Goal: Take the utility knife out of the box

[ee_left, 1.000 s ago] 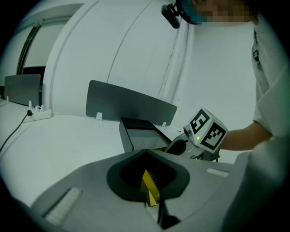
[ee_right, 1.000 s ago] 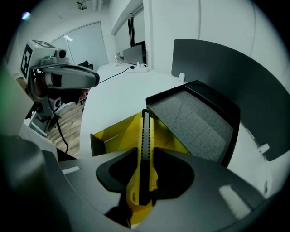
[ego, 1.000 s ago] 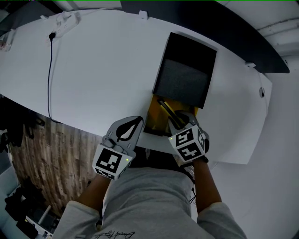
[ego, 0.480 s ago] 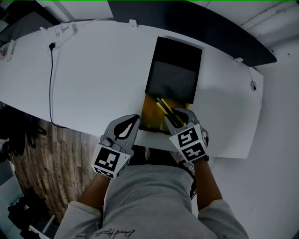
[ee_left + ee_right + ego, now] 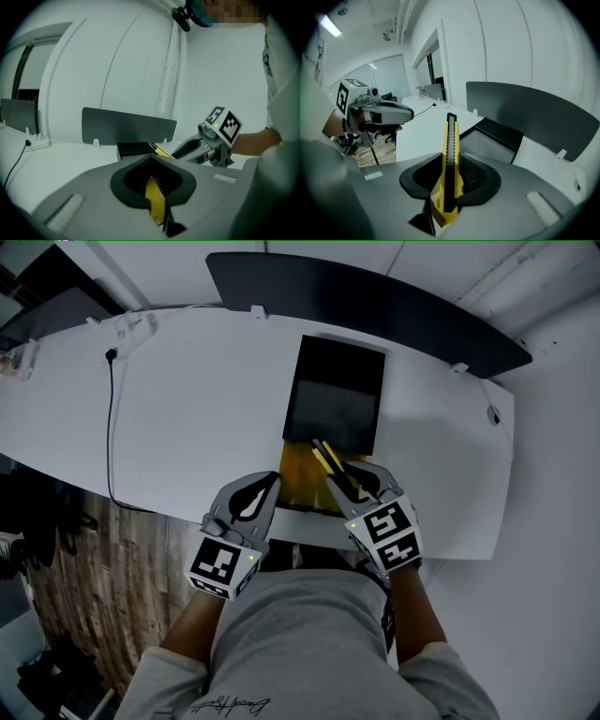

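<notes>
White surface (image 5: 187, 418) fills most of the head view, w/ a long dark panel (image 5: 375, 310) standing along its 12 o'clock edge. At 6 o'clock is the person's grey top (image 5: 291, 643), both forearms reaching fwd.

Black box (image 5: 336, 399) lies flat near the centre, approx 1 o'clock from the person. A yellow tray (image 5: 298, 474) sticks out of its 6 o'clock end, toward the near edge of the surface.

Right tongs (image 5: 358, 474) sit at the tray's 3 o'clock side, marker cube (image 5: 386, 532) behind them at 5 o'clock. They are clamped on the utility knife (image 5: 328, 460) – in the right gripper view the tongs (image 5: 450, 187) grip the yellow-and-black knife (image 5: 451, 150) low on its body, its far end pointing toward 12 o'clock w/ the box beyond at 1 o'clock. In the head view the knife lies over the tray, slanting from 11 to 5 o'clock; can't tell if it's fully clear of the tray.

Left tongs (image 5: 264, 484) are at the tray's 9 o'clock side, just beside its edge. In the left gripper view these tongs (image 5: 154, 187) are closed on a thin yellow piece (image 5: 155, 201) – can't tell if that's the tray's wall.

A black cable (image 5: 111, 427) runs down the surface at 9 o'clock from a power strip (image 5: 127, 324) at 10 o'clock.
</notes>
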{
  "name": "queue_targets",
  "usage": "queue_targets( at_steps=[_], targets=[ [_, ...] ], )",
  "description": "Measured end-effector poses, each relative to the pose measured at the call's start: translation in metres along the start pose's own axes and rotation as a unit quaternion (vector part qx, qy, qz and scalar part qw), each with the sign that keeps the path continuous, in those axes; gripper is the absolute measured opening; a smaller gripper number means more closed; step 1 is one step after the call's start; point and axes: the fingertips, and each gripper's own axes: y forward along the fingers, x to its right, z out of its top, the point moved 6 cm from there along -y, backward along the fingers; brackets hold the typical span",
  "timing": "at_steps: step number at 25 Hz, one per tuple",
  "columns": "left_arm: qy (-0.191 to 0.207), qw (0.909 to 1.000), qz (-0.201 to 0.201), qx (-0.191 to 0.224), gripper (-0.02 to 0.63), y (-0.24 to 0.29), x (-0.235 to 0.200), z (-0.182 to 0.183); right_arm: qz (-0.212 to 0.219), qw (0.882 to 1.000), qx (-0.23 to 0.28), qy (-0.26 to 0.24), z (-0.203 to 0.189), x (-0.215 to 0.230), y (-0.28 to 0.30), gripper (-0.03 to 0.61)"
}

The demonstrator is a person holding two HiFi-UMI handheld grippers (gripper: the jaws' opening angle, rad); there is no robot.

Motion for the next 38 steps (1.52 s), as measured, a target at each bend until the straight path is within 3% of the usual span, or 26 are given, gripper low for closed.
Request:
queue_targets(
  at_steps=[17,38],
  targets=[
    [0.015,0.9989,0.018,0.041,0.000,-0.018,0.013,0.040,-0.001,0.997,0.081,0.000,0.027,-0.003,-0.059,0.132],
    [0.024,0.9988,0.020,0.038,0.000,-0.019,0.027,0.045,0.022,0.994,0.107,0.002,0.031,-0.005,-0.066,0.132]
  ],
)
